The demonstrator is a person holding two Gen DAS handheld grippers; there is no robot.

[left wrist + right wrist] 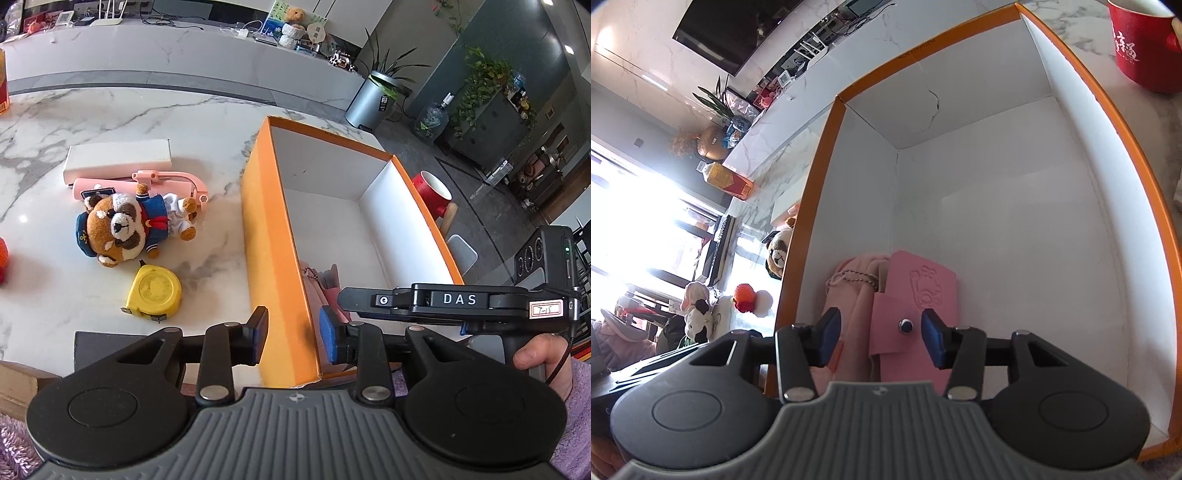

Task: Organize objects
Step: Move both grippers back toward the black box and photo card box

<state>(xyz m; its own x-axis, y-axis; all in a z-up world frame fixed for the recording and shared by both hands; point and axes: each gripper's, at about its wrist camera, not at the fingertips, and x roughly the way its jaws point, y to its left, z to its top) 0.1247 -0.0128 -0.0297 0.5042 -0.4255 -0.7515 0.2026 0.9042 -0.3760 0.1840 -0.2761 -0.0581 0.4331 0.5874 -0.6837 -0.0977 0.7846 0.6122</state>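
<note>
The orange box (273, 236) stands near the table's right edge; a pink pouch (916, 295) lies in its near corner. Our right gripper (879, 330) hangs above it, fingers wide and empty. Our left gripper (293, 332) straddles the box wall, fingers apart. Next, we judge, comes the plush bear (125, 225), left of the box.

We hold our left gripper (294, 334) level with its blue-padded fingers (330, 338) spread apart, nothing clamped between them. Our right gripper (880, 341) is likewise parted wide, its pads (932, 341) gripping nothing. In the left wrist view the right gripper's black body (458, 301) sits just to the right and slightly beyond, with our right hand (543, 363) wrapped around its handle, a lilac sleeve at the wrist.
</note>
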